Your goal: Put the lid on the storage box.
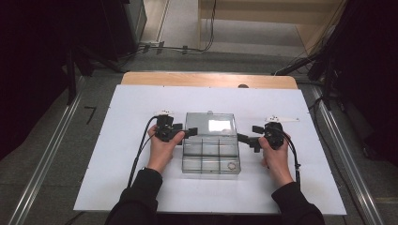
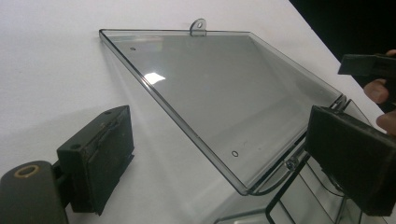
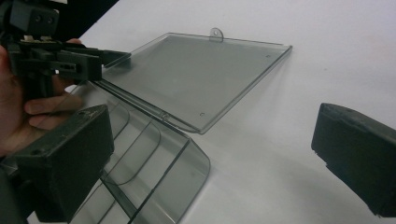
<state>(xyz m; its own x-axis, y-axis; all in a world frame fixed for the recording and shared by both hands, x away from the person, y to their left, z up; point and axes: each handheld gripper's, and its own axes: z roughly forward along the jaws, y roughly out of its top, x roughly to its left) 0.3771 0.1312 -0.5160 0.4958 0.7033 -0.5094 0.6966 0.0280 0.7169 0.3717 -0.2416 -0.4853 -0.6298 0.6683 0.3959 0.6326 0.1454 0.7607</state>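
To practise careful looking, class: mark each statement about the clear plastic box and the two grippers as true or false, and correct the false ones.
1. The box has its lid open. True.
2. The lid stands upright. False: it lies back flat on the white table.
3. The left gripper is open beside the box's hinge. True.
4. The right gripper is shut on the lid. False: its jaws are apart, grasping nothing.
5. The box has inner dividers. True.
6. The table is black. False: white.

Black sleeves (image 1: 141, 197) — 2 black grippers, trailing cables.
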